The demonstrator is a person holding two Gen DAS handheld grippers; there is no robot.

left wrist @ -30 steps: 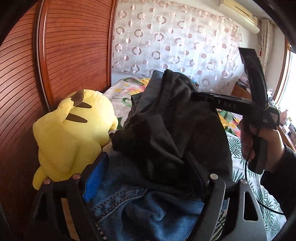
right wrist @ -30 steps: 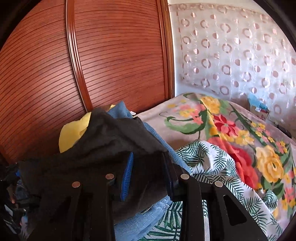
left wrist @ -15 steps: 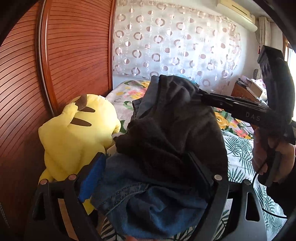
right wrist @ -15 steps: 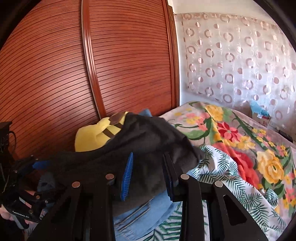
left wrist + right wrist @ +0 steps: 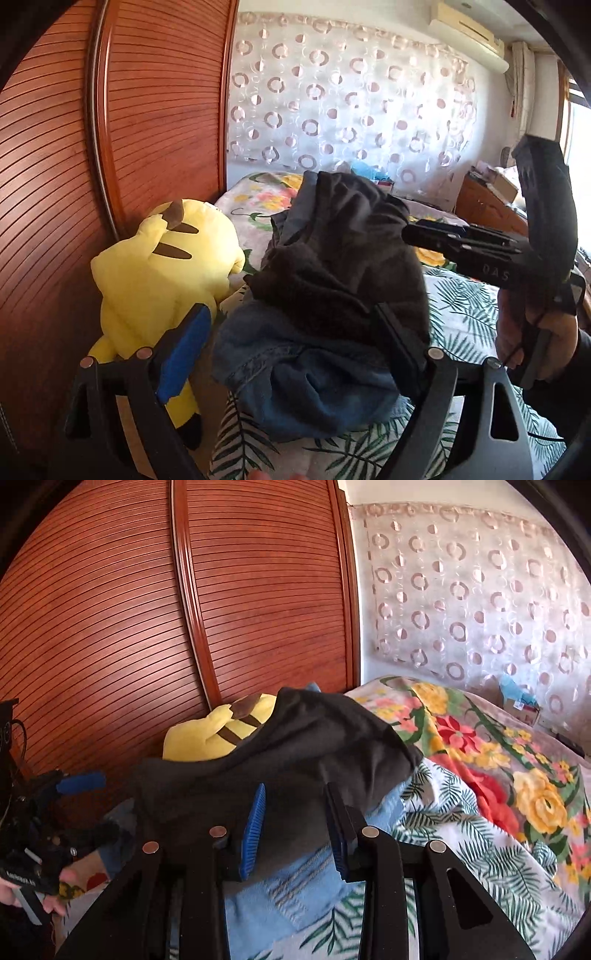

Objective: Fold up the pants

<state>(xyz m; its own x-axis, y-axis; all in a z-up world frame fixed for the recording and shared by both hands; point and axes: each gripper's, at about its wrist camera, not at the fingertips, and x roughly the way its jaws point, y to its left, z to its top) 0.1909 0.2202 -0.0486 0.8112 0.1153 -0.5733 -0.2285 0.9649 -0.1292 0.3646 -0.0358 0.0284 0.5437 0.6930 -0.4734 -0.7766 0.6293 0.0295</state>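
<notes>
Left wrist: pants (image 5: 332,280) bunched above bed (image 5: 461,314), between jaws of left hand-held gripper (image 5: 290,314), just opening, released. Right wrist: right hand-held gripper (image 5: 293,794) clamped on dark lining. Risk: one-sided hold, bundle slumping unfolded.

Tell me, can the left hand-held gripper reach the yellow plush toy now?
Probably yes. The yellow plush toy lies just beyond the left hand-held gripper, beside its blue-padded finger. The folded jeans sit between the open jaws, to the toy's right, not blocking it.
</notes>
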